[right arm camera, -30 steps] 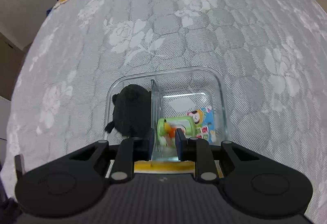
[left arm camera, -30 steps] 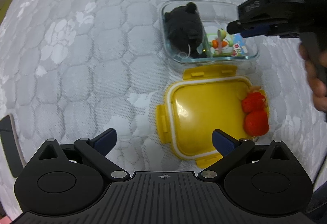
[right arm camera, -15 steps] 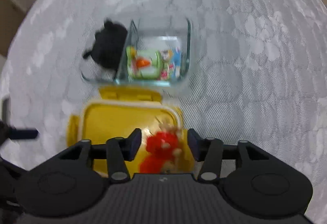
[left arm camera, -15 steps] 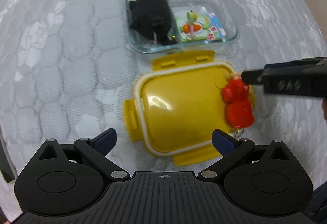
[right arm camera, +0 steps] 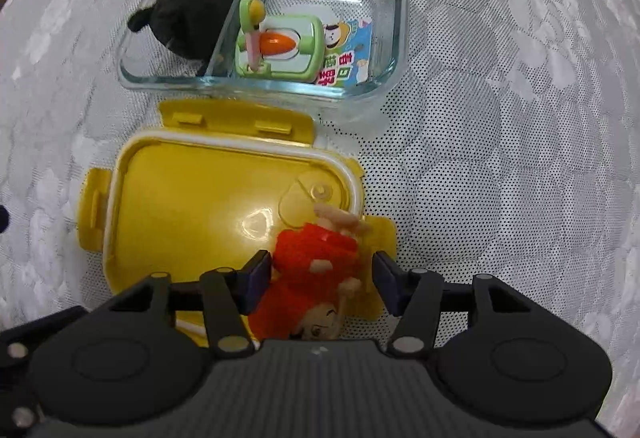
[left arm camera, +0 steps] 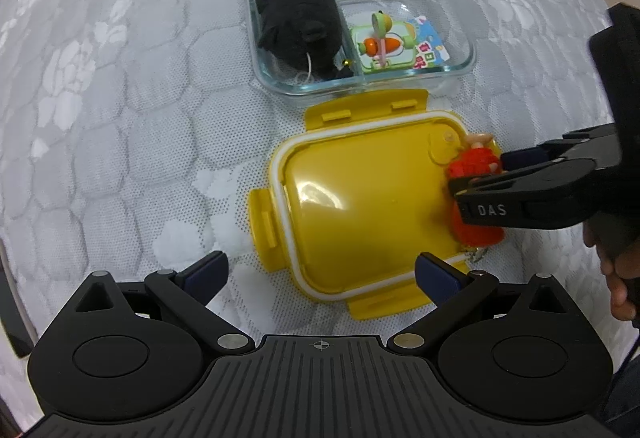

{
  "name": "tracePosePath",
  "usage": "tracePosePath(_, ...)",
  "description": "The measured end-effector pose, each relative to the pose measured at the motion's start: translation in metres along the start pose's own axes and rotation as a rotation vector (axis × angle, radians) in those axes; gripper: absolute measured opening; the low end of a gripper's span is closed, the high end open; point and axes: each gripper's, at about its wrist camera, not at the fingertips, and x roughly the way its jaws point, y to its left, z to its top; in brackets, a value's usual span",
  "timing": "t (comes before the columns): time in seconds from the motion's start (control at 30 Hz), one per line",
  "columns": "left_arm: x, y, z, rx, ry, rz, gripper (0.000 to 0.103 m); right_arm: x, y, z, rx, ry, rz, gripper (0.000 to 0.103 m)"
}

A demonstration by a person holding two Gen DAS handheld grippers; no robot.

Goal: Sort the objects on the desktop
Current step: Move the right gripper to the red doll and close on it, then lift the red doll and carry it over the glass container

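Right wrist view: we find the right gripper (right arm camera: 320,276) pointing down over the red doll (right arm camera: 316,266), jaws half spread with the doll between them; the pads stand clear of its sides and nothing is clamped
Jaw motion: the right jaws have just been opening, doll between them
Doll position: it lies on the right end of the yellow lid (right arm camera: 200,206), overhanging that end's tab, head toward the camera and feet toward the glass container (right arm camera: 396,22)
Long axis: running from camera toward the container, square across the line on which the jaws close, so we judge a closing grip would take it across the body
Left wrist view: the left gripper (left arm camera: 320,270) hovers over the lid's near edge, jaws wide and empty; the doll (left arm camera: 474,166) sits off to its right, so the right hand is plainly the nearer
Container: divided in two; black plush (right arm camera: 196,6) in the left compartment, green toy (right arm camera: 280,46) on a printed card in the right one
Edges: the lid's rim lies just under the doll and may catch the left-side pad on closing
Open room: bare quilted surface (right arm camera: 500,158) to the right of lid and container; we judge the straight lift unobstructed
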Motion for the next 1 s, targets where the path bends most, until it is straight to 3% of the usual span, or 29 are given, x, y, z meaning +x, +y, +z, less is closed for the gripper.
tracePosePath(0.4, -0.004, 0.001, -0.001, 0.008, -0.006, -0.006, 0.102, -0.001, 0.009, -0.003, -0.049, -0.008, -0.012, 0.053)
tracePosePath(0.67, -0.003, -0.002, 0.000, 0.015, -0.002, -0.005, 0.102, -0.029, 0.008, 0.002, -0.036, -0.110, 0.028, 0.053)
tracePosePath(1.0, -0.002, -0.001, 0.001, 0.011, 0.001, -0.001, 0.102, -0.093, -0.009, 0.027, 0.075, -0.302, 0.174, 0.053)
